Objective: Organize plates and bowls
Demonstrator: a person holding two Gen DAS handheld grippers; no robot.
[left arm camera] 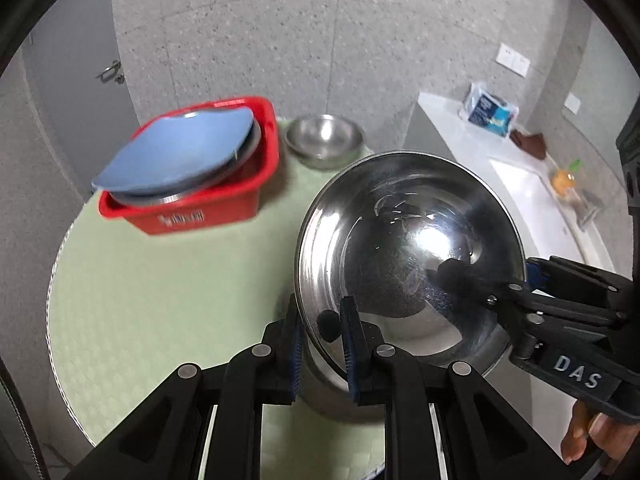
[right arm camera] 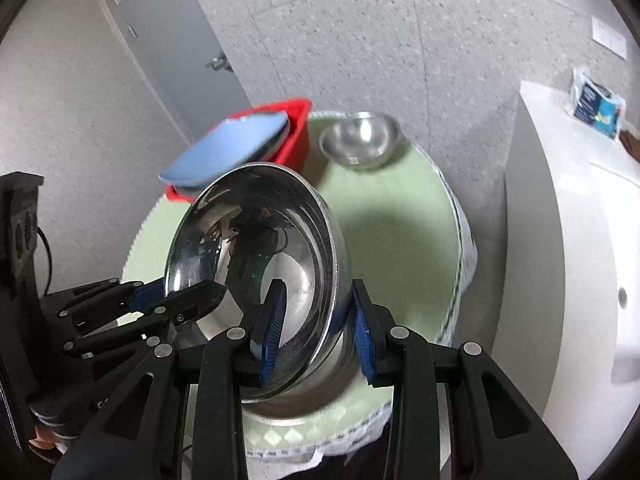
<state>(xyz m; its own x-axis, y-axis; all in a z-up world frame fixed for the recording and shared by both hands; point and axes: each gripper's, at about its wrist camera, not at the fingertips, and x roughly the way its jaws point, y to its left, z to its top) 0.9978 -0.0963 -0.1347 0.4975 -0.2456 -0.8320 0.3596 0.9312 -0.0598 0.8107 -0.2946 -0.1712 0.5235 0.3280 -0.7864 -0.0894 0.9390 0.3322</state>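
Observation:
A large steel bowl (left arm camera: 404, 240) hangs tilted above the round green-covered table (left arm camera: 168, 300), held by both grippers. My left gripper (left arm camera: 324, 344) is shut on its near rim, one pad inside and one outside. My right gripper (left arm camera: 516, 280) comes in from the right and clamps the opposite rim. In the right wrist view the bowl (right arm camera: 260, 248) fills the middle, with my right gripper (right arm camera: 318, 332) shut across its wall and my left gripper (right arm camera: 176, 296) pinching the left rim. A red basket (left arm camera: 224, 200) at the back left holds a blue plate (left arm camera: 180, 152) on a steel dish.
A small steel bowl (left arm camera: 324, 140) stands on the table behind, right of the basket. A white counter with a sink (left arm camera: 528, 184) runs along the right, with a blue packet (left arm camera: 488, 110) on it. A grey door (left arm camera: 80, 92) is at the left. A hand (left arm camera: 592, 432) shows at the lower right.

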